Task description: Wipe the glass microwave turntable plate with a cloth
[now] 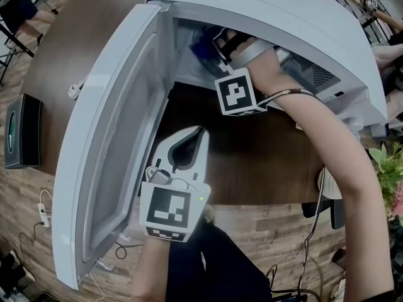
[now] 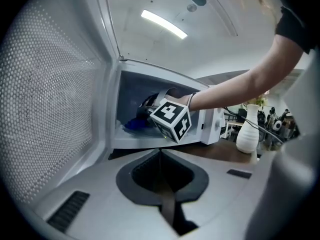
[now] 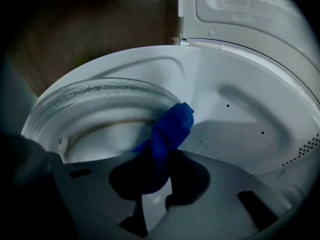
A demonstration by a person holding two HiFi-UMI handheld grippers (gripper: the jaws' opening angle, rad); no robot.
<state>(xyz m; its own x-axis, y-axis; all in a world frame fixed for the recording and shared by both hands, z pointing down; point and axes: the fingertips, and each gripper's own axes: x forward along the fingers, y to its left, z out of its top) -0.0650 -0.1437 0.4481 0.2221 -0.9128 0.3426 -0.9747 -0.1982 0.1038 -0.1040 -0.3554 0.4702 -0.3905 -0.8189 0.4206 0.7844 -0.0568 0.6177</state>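
Observation:
The glass turntable plate (image 3: 95, 96) lies inside the white microwave (image 1: 264, 5), its ribbed rim showing in the right gripper view. My right gripper (image 3: 161, 156) reaches into the cavity, shut on a twisted blue cloth (image 3: 172, 129) whose free end rests at the plate's right edge. In the head view only that gripper's marker cube (image 1: 239, 93) and a bit of blue cloth (image 1: 203, 43) show. My left gripper (image 1: 200, 134) hangs outside in front of the opening, shut with nothing in it. In the left gripper view it (image 2: 160, 153) points at the cavity.
The microwave door (image 1: 107, 168) stands swung wide to the left, close beside my left gripper. A black box (image 1: 22, 131) sits on the dark wooden table (image 1: 264, 162). A white vase (image 2: 248, 129) stands right of the microwave. Cables and a power strip (image 1: 44, 214) lie on the floor.

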